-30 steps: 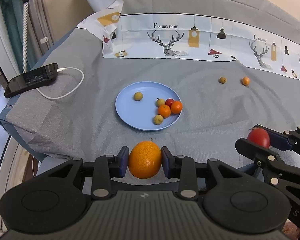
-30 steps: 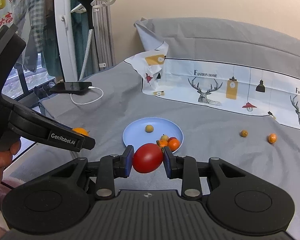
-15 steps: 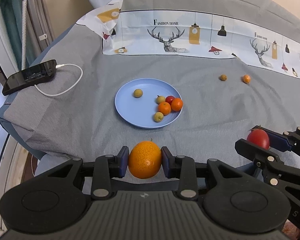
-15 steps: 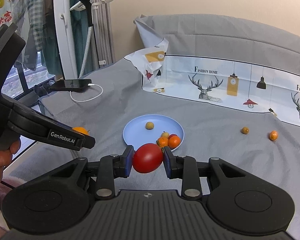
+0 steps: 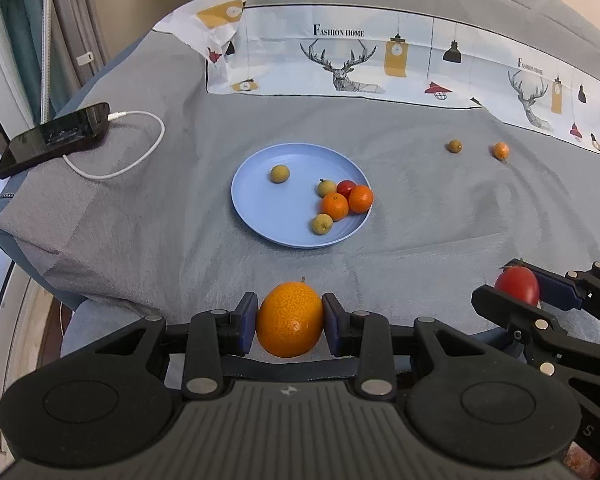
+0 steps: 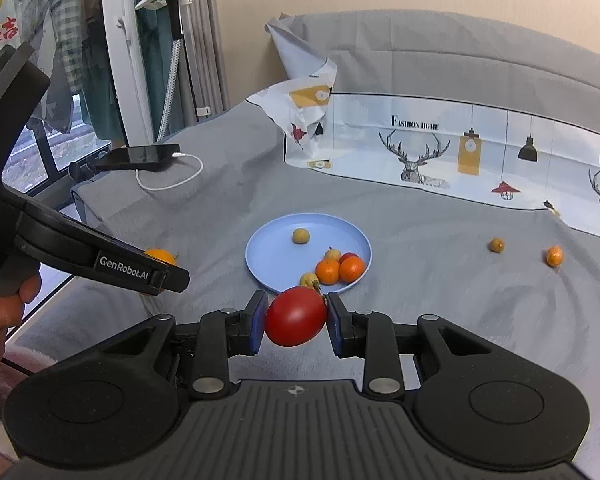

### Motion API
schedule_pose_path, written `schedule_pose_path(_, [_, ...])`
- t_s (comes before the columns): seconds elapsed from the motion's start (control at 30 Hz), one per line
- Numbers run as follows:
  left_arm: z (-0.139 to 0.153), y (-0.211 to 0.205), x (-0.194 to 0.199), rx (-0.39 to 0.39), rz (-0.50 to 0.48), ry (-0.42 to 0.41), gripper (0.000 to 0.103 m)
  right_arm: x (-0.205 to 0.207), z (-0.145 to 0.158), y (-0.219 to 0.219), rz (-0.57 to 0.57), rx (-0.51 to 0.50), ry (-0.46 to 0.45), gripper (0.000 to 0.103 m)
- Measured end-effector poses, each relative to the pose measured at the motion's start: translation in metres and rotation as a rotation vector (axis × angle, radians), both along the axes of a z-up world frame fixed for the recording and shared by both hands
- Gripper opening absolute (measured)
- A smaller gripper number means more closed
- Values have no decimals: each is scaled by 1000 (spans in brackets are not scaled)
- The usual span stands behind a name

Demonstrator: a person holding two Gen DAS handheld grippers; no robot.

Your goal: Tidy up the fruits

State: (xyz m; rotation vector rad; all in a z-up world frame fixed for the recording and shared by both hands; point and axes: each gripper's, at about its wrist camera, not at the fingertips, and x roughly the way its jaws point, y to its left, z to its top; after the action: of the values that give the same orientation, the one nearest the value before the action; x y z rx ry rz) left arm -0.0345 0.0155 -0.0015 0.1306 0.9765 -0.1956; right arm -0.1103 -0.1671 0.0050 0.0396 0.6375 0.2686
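My left gripper (image 5: 290, 322) is shut on a large orange (image 5: 290, 320), held above the bed's near edge, short of the blue plate (image 5: 268, 208). My right gripper (image 6: 296, 316) is shut on a red tomato (image 6: 296, 315); it also shows in the left wrist view (image 5: 517, 286) at the right. The blue plate (image 6: 272, 248) holds several small fruits: two small oranges, a red one and three yellow-green ones. A yellow-green fruit (image 5: 455, 146) and a small orange fruit (image 5: 501, 150) lie loose on the grey bedcover, far right of the plate.
A black phone (image 5: 54, 138) with a white charging cable (image 5: 140, 148) lies at the bed's left edge. A printed cloth (image 5: 379, 60) runs along the back. A clothes steamer (image 6: 172, 20) and window stand left of the bed.
Both grippers have moved slightly forward toward the plate while holding their fruit. Nothing on the bed has moved.
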Motion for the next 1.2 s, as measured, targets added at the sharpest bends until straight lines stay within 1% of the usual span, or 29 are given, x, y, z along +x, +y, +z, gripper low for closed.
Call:
schedule_pose_path(0.13, [-6, 5, 13, -11, 15, 26, 38, 8, -6, 0, -9, -11, 18, 33])
schedule_pose_path(0.3, [-14, 11, 38, -14, 40, 51, 38, 25, -14, 3, -10, -30, 36, 33])
schedule_pose_path(0.5, [-22, 10, 75, -2, 51, 63, 38, 56, -26, 5, -7, -43, 60, 33])
schedule_pose_path(0.7, [-36, 6, 117, 11, 47, 83, 38, 97, -39, 14, 15, -58, 70, 33])
schedule_pose_path(0.9, [-51, -2, 161, 16, 33, 76, 38, 146, -56, 20, 41, -61, 71, 33])
schedule_pose_path(1.0, [-62, -10, 184, 26, 24, 72, 38, 172, -66, 20, 45, -68, 68, 33])
schedule_pose_path(1.2, [-87, -21, 225, 38, 27, 101, 38, 221, -86, 18, 42, -69, 83, 33])
